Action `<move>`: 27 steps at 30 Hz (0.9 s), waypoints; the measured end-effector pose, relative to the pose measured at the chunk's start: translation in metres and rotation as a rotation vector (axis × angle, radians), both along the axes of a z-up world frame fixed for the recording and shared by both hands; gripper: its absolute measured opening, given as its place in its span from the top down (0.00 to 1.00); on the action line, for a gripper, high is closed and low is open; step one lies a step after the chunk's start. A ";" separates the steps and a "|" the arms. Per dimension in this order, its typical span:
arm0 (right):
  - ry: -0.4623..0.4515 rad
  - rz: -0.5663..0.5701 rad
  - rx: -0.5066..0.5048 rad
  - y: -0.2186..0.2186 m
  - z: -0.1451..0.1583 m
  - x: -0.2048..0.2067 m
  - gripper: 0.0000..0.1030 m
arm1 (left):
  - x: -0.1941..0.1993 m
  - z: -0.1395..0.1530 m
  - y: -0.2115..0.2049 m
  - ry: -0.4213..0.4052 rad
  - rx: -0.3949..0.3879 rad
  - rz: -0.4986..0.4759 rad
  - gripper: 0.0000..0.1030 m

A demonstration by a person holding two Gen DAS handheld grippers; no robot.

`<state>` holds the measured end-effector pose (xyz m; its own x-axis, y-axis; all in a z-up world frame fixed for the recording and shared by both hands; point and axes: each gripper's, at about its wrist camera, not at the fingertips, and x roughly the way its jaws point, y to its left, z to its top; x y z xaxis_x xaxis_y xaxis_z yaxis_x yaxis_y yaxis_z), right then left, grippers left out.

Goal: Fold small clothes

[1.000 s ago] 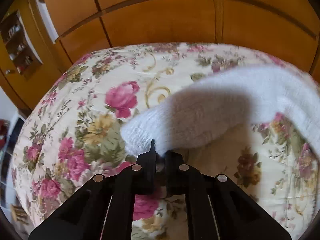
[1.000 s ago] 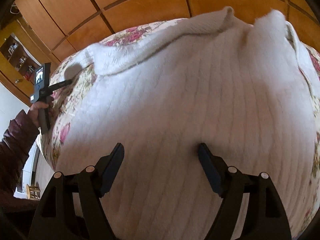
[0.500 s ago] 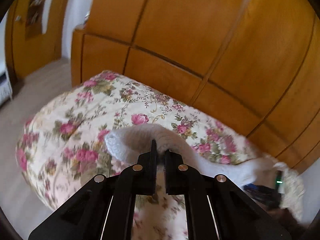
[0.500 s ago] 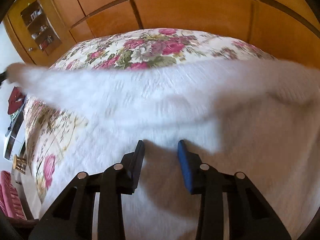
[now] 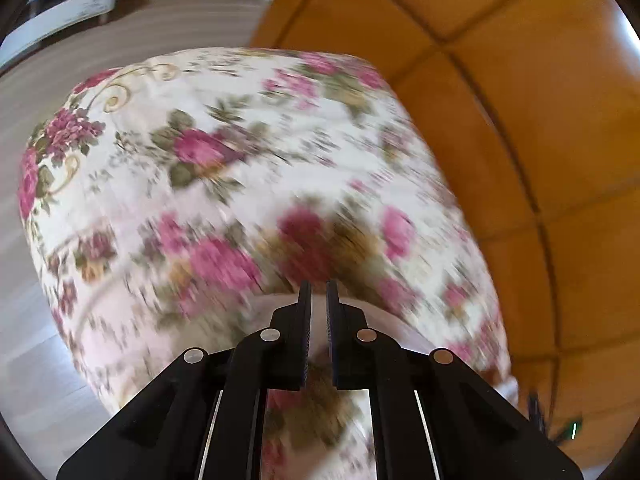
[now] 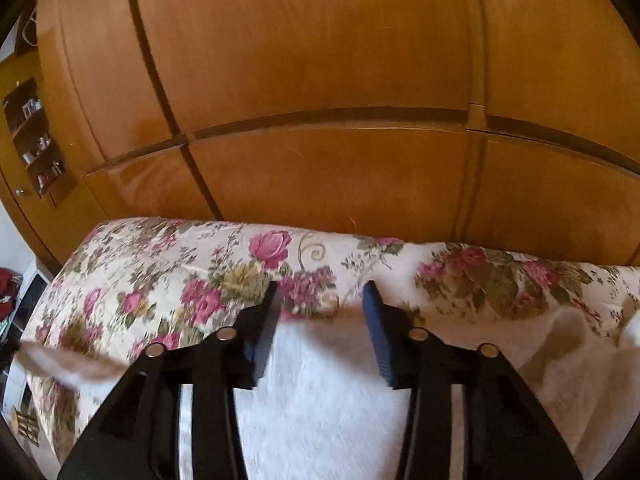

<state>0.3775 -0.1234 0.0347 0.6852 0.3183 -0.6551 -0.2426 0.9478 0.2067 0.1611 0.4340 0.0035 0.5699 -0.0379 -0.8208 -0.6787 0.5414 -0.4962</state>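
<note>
Left hand-held gripper [image 5: 317, 292] clamps white sweater [image 6: 320, 392] edge; right hand-held gripper [image 6: 320, 300] opening, empty; sweater at 6 o'clock, lying crosswise.

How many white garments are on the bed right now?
1 that I can see: a white sweater spread on the floral bed, under the right tongs; its edge is pinched in the left tongs. Others may lie out of view.

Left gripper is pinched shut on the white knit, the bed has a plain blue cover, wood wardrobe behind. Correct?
One thing is off: the bed cover is not plain blue. It is cream with pink roses and green leaves, as both wrist views show. The rest stands: the left gripper is shut on the white knit, and the wood wardrobe stands behind the bed.
</note>
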 end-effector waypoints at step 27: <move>0.216 0.160 -0.052 0.012 -0.054 -0.128 0.32 | 0.038 -0.067 -0.043 0.097 0.295 -0.101 0.96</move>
<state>0.2497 -0.1118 -0.0194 0.4719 0.3732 -0.7988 -0.3458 0.9117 0.2217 0.1986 0.3915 -0.0632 0.4937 0.1577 -0.8552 -0.6507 0.7194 -0.2430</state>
